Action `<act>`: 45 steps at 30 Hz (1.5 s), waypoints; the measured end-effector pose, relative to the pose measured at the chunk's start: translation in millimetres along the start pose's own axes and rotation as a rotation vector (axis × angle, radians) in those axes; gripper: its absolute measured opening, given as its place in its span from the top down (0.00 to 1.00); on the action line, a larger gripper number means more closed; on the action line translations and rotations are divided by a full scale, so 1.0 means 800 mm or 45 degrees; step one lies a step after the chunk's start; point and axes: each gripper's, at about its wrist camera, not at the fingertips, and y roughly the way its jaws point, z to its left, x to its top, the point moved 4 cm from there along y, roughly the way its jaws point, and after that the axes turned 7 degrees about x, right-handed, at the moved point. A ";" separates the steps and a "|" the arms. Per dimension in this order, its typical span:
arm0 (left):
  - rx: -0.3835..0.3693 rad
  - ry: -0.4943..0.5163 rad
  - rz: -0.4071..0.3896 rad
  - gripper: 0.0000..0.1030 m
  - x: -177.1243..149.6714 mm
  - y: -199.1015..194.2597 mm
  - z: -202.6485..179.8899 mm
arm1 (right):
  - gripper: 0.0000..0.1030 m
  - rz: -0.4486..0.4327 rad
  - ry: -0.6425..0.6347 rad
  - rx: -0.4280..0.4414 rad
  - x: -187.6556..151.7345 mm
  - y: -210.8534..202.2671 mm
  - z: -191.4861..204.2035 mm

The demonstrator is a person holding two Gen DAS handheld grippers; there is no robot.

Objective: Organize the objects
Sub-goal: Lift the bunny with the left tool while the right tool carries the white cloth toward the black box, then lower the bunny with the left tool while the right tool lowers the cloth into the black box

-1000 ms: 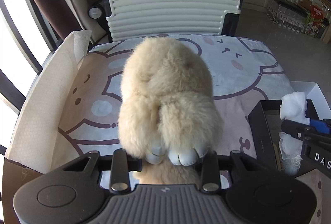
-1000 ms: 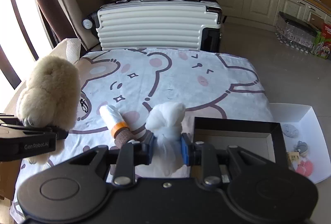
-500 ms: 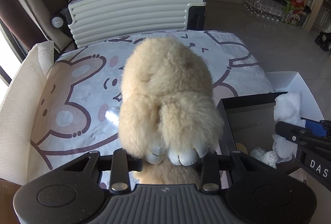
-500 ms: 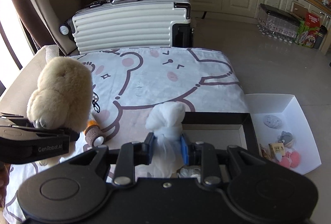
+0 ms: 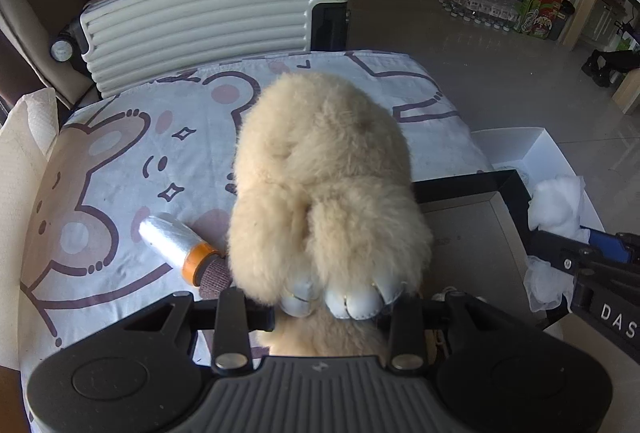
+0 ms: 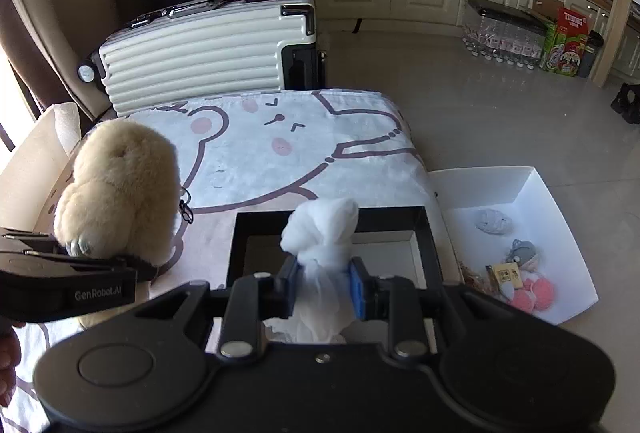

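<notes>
My left gripper (image 5: 324,307) is shut on a cream fluffy plush toy (image 5: 328,193), held above the cartoon-print bedspread (image 5: 160,153). From the right wrist view, the same plush toy (image 6: 120,189) hangs at the left in the left gripper (image 6: 132,267). My right gripper (image 6: 324,285) is shut on a white gauzy cloth bundle (image 6: 324,229), held over an open black box (image 6: 392,219). In the left wrist view, the black box (image 5: 508,189) lies just right of the plush, with the right gripper (image 5: 560,245) and its cloth bundle (image 5: 556,201) at its far side.
A small bottle with an orange ring (image 5: 180,243) lies on the bedspread to the left of the plush. A white tray (image 6: 536,189) with small soft toys (image 6: 532,291) sits right of the box. A ribbed white suitcase (image 6: 208,53) stands behind the bed.
Both grippers have carried their loads to the right across the bed. The black box has come under the right gripper and beside the plush. Both grips are unchanged.
</notes>
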 end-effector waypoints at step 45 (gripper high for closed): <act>-0.144 0.275 0.226 0.63 0.000 0.139 -0.147 | 0.73 0.209 0.013 0.034 -0.032 0.073 -0.089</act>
